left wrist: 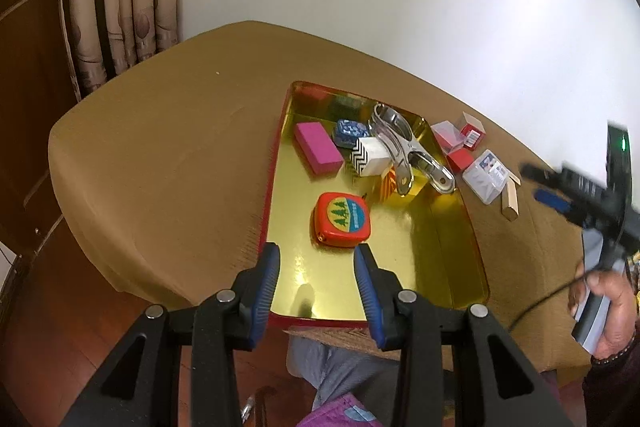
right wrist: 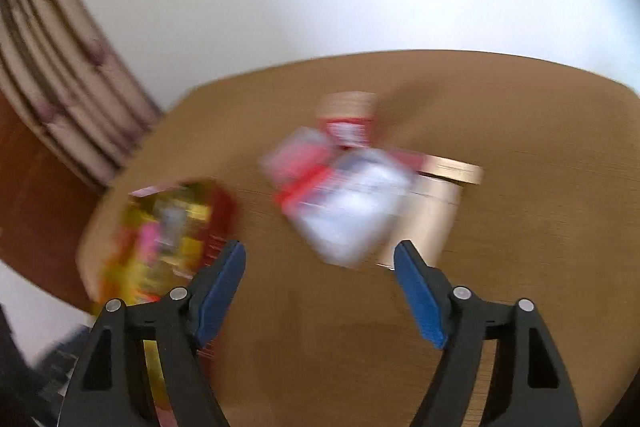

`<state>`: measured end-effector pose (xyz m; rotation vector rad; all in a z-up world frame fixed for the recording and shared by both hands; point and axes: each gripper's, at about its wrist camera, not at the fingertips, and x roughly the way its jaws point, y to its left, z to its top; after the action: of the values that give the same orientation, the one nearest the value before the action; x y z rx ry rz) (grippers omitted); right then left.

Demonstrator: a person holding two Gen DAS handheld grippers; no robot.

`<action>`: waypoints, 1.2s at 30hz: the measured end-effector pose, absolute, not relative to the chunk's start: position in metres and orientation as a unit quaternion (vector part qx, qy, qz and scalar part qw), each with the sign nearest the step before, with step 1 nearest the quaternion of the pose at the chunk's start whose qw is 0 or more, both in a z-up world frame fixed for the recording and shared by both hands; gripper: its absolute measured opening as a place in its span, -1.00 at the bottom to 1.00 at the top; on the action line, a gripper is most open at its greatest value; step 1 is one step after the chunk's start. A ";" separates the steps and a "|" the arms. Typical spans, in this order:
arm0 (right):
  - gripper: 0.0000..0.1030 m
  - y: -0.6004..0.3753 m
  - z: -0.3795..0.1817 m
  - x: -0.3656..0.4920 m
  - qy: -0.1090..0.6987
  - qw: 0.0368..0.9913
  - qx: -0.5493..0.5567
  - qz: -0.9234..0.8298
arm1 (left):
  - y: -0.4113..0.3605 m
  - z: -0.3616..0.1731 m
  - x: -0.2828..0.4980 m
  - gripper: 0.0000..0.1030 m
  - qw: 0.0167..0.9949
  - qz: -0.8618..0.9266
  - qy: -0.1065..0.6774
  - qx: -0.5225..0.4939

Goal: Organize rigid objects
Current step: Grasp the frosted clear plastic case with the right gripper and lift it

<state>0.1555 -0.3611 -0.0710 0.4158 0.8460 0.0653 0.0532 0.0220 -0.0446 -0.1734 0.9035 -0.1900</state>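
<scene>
A gold tray with a red rim (left wrist: 452, 267) lies on the brown table. In it are a red tape measure (left wrist: 342, 219), a pink block (left wrist: 318, 147), a blue patterned tin (left wrist: 350, 131), a zigzag-patterned white box (left wrist: 368, 157) and a large metal clip (left wrist: 408, 151). My left gripper (left wrist: 316, 255) is open and empty, just short of the tape measure. My right gripper (right wrist: 320, 251) is open and empty above the table, facing a clear plastic case (right wrist: 352, 207), red boxes (right wrist: 346, 125) and a wooden block (right wrist: 428, 215). The right wrist view is motion-blurred.
To the right of the tray lie red boxes (left wrist: 472, 133), a clear case (left wrist: 486, 177) and a wooden block (left wrist: 510, 201). The right-hand tool and hand (left wrist: 600, 211) show at the right edge. Curtains (left wrist: 120, 7) hang at the left, a white wall behind.
</scene>
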 end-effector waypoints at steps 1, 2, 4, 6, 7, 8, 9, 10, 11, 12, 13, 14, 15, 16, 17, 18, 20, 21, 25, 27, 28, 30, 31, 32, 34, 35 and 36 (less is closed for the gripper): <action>0.46 -0.367 -0.073 0.155 0.413 0.886 0.208 0.035 | 0.021 -0.045 0.053 -0.24 0.891 -0.092 0.436 -0.084; 0.46 -0.373 -0.076 0.158 0.424 0.876 0.224 0.045 | 0.020 -0.046 0.053 -0.24 0.891 -0.092 0.437 -0.082; 0.47 -0.375 -0.079 0.166 0.439 0.856 0.267 0.051 | 0.017 -0.048 0.053 -0.24 0.889 -0.093 0.441 -0.078; 0.63 -0.371 -0.078 0.176 0.442 0.839 0.313 0.057 | 0.014 -0.049 0.052 -0.24 0.889 -0.096 0.442 -0.074; 0.77 -0.363 -0.077 0.181 0.445 0.836 0.318 0.046 | 0.012 -0.049 0.051 -0.24 0.889 -0.096 0.442 -0.072; 0.79 -0.355 -0.075 0.188 0.449 0.834 0.319 0.031 | 0.011 -0.049 0.051 -0.24 0.890 -0.096 0.440 -0.068; 0.79 -0.352 -0.075 0.192 0.453 0.831 0.321 0.024 | 0.009 -0.048 0.050 -0.24 0.891 -0.097 0.439 -0.064; 0.79 -0.350 -0.074 0.197 0.455 0.829 0.326 0.021 | 0.009 -0.048 0.050 -0.24 0.891 -0.097 0.439 -0.062; 0.79 -0.350 -0.076 0.202 0.462 0.823 0.331 0.009 | 0.010 -0.048 0.050 -0.24 0.891 -0.099 0.438 -0.063; 0.79 -0.349 -0.080 0.210 0.477 0.811 0.338 -0.009 | 0.010 -0.048 0.050 -0.24 0.891 -0.099 0.439 -0.064; 0.79 -0.354 -0.083 0.215 0.488 0.800 0.349 -0.015 | 0.011 -0.049 0.050 -0.24 0.889 -0.102 0.441 -0.068; 0.79 -0.354 -0.086 0.218 0.492 0.792 0.362 -0.015 | 0.013 -0.049 0.051 -0.24 0.888 -0.103 0.442 -0.072; 0.79 -0.354 -0.089 0.221 0.494 0.786 0.371 -0.015 | 0.014 -0.049 0.051 -0.24 0.887 -0.105 0.443 -0.076; 0.79 -0.351 -0.091 0.223 0.499 0.783 0.369 -0.030 | 0.016 -0.049 0.052 -0.24 0.886 -0.105 0.444 -0.081; 0.79 -0.351 -0.093 0.226 0.504 0.781 0.367 -0.043 | 0.017 -0.050 0.053 -0.24 0.885 -0.106 0.446 -0.084; 0.79 -0.351 -0.095 0.228 0.509 0.776 0.370 -0.050 | 0.019 -0.050 0.054 -0.24 0.883 -0.108 0.448 -0.087; 0.79 -0.349 -0.102 0.234 0.518 0.761 0.388 -0.050 | 0.021 -0.052 0.056 -0.24 0.879 -0.112 0.454 -0.094; 0.79 -0.347 -0.106 0.239 0.521 0.758 0.390 -0.051 | 0.022 -0.052 0.056 -0.24 0.878 -0.113 0.455 -0.096; 0.79 -0.339 -0.114 0.249 0.533 0.749 0.387 -0.068 | 0.025 -0.053 0.057 -0.24 0.876 -0.117 0.457 -0.102; 0.76 -0.336 -0.119 0.251 0.539 0.744 0.387 -0.074 | 0.026 -0.053 0.057 -0.24 0.876 -0.118 0.457 -0.102; 0.70 -0.336 -0.121 0.253 0.542 0.743 0.385 -0.078 | 0.026 -0.053 0.057 -0.24 0.876 -0.119 0.457 -0.102; 0.67 -0.337 -0.120 0.253 0.537 0.747 0.383 -0.084 | 0.026 -0.054 0.057 -0.24 0.876 -0.119 0.457 -0.103; 0.55 -0.337 -0.120 0.253 0.537 0.749 0.378 -0.085 | 0.027 -0.054 0.057 -0.24 0.876 -0.119 0.456 -0.104; 0.34 -0.341 -0.119 0.252 0.539 0.752 0.369 -0.088 | 0.027 -0.054 0.057 -0.24 0.876 -0.119 0.456 -0.104; 0.33 -0.343 -0.119 0.251 0.537 0.759 0.358 -0.082 | 0.028 -0.055 0.057 -0.24 0.876 -0.119 0.456 -0.105; 0.32 -0.344 -0.119 0.251 0.538 0.762 0.353 -0.076 | 0.028 -0.054 0.057 -0.24 0.876 -0.118 0.456 -0.105; 0.32 -0.344 -0.118 0.252 0.539 0.764 0.348 -0.072 | 0.029 -0.054 0.056 -0.24 0.876 -0.117 0.455 -0.104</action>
<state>0.2518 -0.3440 -0.1182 0.7560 1.1708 -0.1555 0.0563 0.0286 -0.0544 -0.2173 0.9500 -0.2438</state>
